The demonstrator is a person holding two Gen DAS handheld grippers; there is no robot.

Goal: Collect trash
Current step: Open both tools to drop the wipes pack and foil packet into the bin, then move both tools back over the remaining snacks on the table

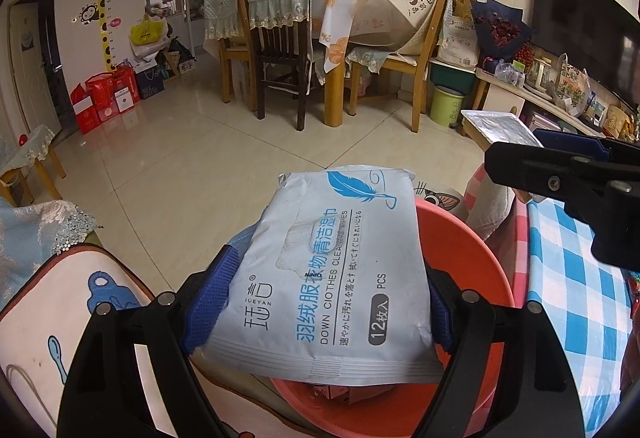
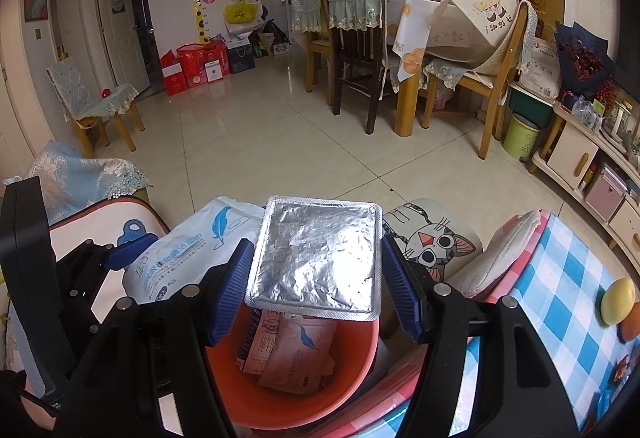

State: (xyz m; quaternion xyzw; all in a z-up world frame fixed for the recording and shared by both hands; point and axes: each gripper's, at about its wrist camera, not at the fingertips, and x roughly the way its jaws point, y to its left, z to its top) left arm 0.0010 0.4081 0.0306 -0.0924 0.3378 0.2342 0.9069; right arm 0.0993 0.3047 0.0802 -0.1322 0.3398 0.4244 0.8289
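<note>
A white and blue wet-wipes packet [image 1: 332,270] sits between the blue pads of my left gripper [image 1: 324,278], which is shut on it just above an orange bin [image 1: 480,250]. My right gripper [image 2: 316,254] is shut on a silver foil blister pack [image 2: 316,254], held flat over the same orange bin [image 2: 304,406]. A milk carton [image 2: 256,338] and a pink packet [image 2: 300,350] lie inside the bin. In the right wrist view the wipes packet [image 2: 188,246] shows at the left. In the left wrist view the foil pack [image 1: 496,126] and right gripper [image 1: 514,148] show at the right.
A blue-checked tablecloth [image 2: 560,278] lies to the right with a yellow fruit [image 2: 618,300] on it. A cat cushion [image 2: 432,242] is behind the bin and a white cartoon cushion [image 1: 60,298] to the left. Beyond are tiled floor, dining chairs [image 2: 356,50] and a green bin [image 2: 520,138].
</note>
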